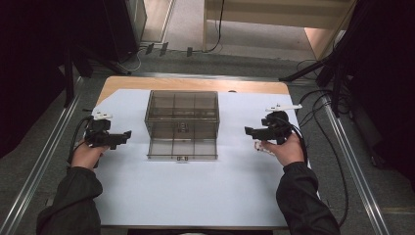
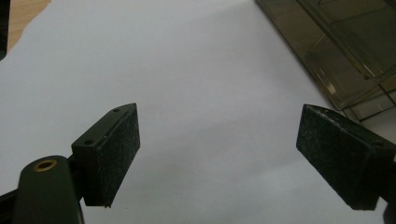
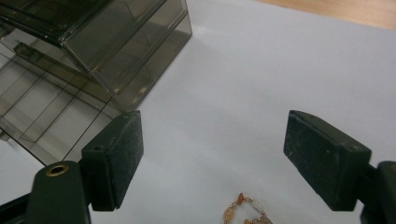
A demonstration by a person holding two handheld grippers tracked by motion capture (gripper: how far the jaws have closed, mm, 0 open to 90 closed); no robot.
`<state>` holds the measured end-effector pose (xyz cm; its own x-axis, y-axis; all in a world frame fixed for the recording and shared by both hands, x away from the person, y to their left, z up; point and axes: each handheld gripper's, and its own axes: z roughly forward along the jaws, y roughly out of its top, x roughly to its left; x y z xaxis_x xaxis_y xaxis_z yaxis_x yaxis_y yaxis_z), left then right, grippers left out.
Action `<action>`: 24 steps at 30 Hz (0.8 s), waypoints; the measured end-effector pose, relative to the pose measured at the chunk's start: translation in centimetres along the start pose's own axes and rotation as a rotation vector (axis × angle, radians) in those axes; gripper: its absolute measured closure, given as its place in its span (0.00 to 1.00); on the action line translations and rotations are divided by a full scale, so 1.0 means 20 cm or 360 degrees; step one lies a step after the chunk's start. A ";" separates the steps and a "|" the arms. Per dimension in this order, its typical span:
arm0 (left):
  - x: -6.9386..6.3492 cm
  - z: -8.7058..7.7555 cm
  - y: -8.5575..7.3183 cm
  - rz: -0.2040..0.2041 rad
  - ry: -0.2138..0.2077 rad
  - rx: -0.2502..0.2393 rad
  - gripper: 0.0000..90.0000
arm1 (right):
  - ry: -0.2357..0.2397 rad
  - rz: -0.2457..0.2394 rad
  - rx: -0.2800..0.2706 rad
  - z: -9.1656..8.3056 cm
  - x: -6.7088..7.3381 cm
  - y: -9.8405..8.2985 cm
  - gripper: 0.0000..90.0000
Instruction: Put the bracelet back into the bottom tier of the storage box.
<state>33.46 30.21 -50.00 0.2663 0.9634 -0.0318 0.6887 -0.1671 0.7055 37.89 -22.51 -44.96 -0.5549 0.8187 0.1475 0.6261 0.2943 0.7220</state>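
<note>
Grippers sit on either side of a smoky transparent organiser box (image 1: 181,125) that stands in the middle of the white sheet (image 1: 195,186) covering the table (image 1: 195,84). Seen from the high view, the left gripper (image 1: 128,134) is well to the left of the box and the right gripper (image 1: 247,130) well to its right, each held in a hand at about the level of the box's front half, with their jaws pointing inward toward it.

The box has a grid of compartments, and its lower drawer is pulled out toward the person, so the divided tray shows in front of the box body.

In the left gripper view, the left gripper (image 2: 217,154) has its jaws spread wide with nothing between them but bare white sheet; a corner of the box (image 2: 348,51) lies off toward the upper right.

In the right gripper view, the right gripper (image 3: 212,161) also has its jaws standing wide apart, gripping nothing. A small beaded bracelet (image 3: 245,212) with orange and pale beads lies on the sheet between and just below the jaws, away from the box (image 3: 116,51), untouched by either pad.
</note>
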 end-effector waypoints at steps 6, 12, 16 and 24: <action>-0.01 -0.03 0.01 -0.0004 -0.0042 -0.0034 0.16 | 0.0066 -0.0074 0.0044 0.01 0.01 0.03 0.37; -0.01 -0.02 0.01 -0.0007 -0.0034 -0.0023 0.16 | 0.0121 -0.0024 0.0098 0.00 -0.03 0.04 0.42; -0.01 -0.01 0.01 0.0011 -0.0028 -0.0007 0.16 | 0.0148 -0.0004 0.0177 -0.02 -0.05 0.05 0.47; -0.02 0.01 0.01 0.0002 -0.0034 -0.0014 0.16 | 0.0090 -0.0112 0.0432 -0.03 -0.06 0.03 0.49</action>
<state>33.62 29.81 -49.90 0.2818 0.9583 -0.0461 0.6822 -0.1664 0.7120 38.65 -23.68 -44.26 -0.6270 0.7652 0.1462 0.7046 0.4769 0.5255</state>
